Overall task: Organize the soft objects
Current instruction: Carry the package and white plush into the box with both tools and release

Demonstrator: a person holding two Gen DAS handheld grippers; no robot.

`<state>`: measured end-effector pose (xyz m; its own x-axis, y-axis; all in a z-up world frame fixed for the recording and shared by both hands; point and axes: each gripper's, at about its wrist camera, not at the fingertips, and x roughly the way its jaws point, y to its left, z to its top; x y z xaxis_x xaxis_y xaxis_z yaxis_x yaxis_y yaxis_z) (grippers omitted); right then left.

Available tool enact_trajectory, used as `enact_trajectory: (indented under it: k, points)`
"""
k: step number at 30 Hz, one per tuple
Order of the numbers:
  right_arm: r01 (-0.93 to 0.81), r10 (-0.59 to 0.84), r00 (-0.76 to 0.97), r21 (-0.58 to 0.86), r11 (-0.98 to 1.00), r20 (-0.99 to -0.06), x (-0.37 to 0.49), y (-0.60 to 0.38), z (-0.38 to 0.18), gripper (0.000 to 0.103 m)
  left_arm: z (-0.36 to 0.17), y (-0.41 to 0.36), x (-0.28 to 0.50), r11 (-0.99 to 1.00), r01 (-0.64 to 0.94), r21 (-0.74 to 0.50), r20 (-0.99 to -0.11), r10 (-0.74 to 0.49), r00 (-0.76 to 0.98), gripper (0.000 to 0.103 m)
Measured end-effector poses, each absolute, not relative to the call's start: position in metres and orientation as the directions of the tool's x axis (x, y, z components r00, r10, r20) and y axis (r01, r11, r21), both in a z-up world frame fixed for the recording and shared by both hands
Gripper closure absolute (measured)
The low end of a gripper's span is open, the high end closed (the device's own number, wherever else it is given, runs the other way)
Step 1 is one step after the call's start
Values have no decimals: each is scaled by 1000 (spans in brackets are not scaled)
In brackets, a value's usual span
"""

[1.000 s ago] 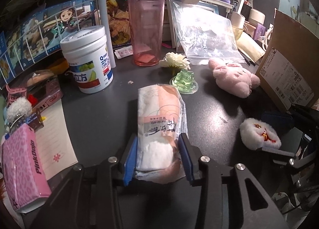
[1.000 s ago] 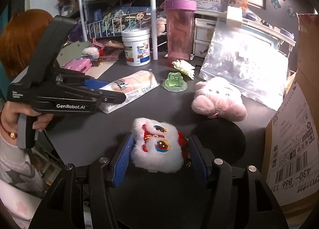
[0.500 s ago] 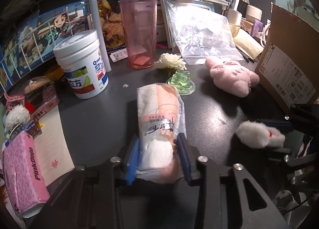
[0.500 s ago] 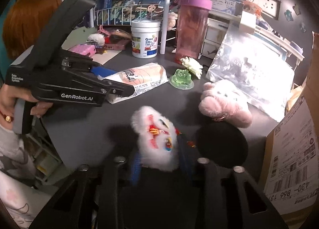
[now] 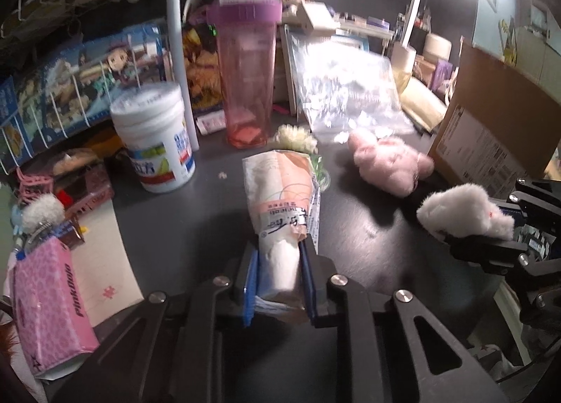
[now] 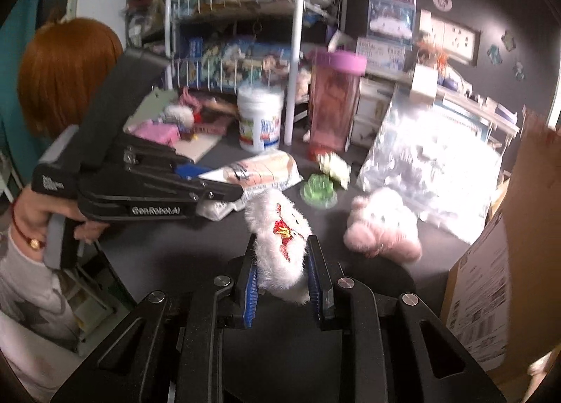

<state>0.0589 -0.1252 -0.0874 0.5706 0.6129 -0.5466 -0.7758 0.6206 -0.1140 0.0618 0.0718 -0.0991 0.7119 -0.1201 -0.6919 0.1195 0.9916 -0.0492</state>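
Note:
A soft packet in a peach and white wrapper (image 5: 280,185) sticks out forward from my left gripper (image 5: 279,254). Its blue pads squeeze the packet's near end and the jaws are closing; the packet hangs above the dark table (image 5: 196,227). My right gripper (image 6: 282,262) is closing on a fluffy white plush with red stitching (image 6: 280,227), pinched between its pads and held off the table. The same plush (image 5: 463,213) shows at the right of the left wrist view. A pink plush (image 6: 382,227) lies on the table just right of it.
A white tub (image 5: 154,143), a pink tumbler (image 5: 245,80), a white flower (image 5: 296,134) and a clear plastic bag (image 5: 350,94) stand behind. A cardboard box (image 5: 491,122) closes off the right. A pink tissue box (image 5: 49,304) lies left. A green jelly piece (image 6: 317,189) sits mid-table.
Both grippers have closed on what lay between their pads, the left on the packet, the right on the white plush. Both have risen, lifting them off the table.

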Motion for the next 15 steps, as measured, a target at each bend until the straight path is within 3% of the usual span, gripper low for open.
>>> enact_trajectory:
  k: [15]
  points:
    - [-731,673,672,-131,670,-309,32,-168,15,84,18,34,38,973,229,-25,-478,-212,852,84]
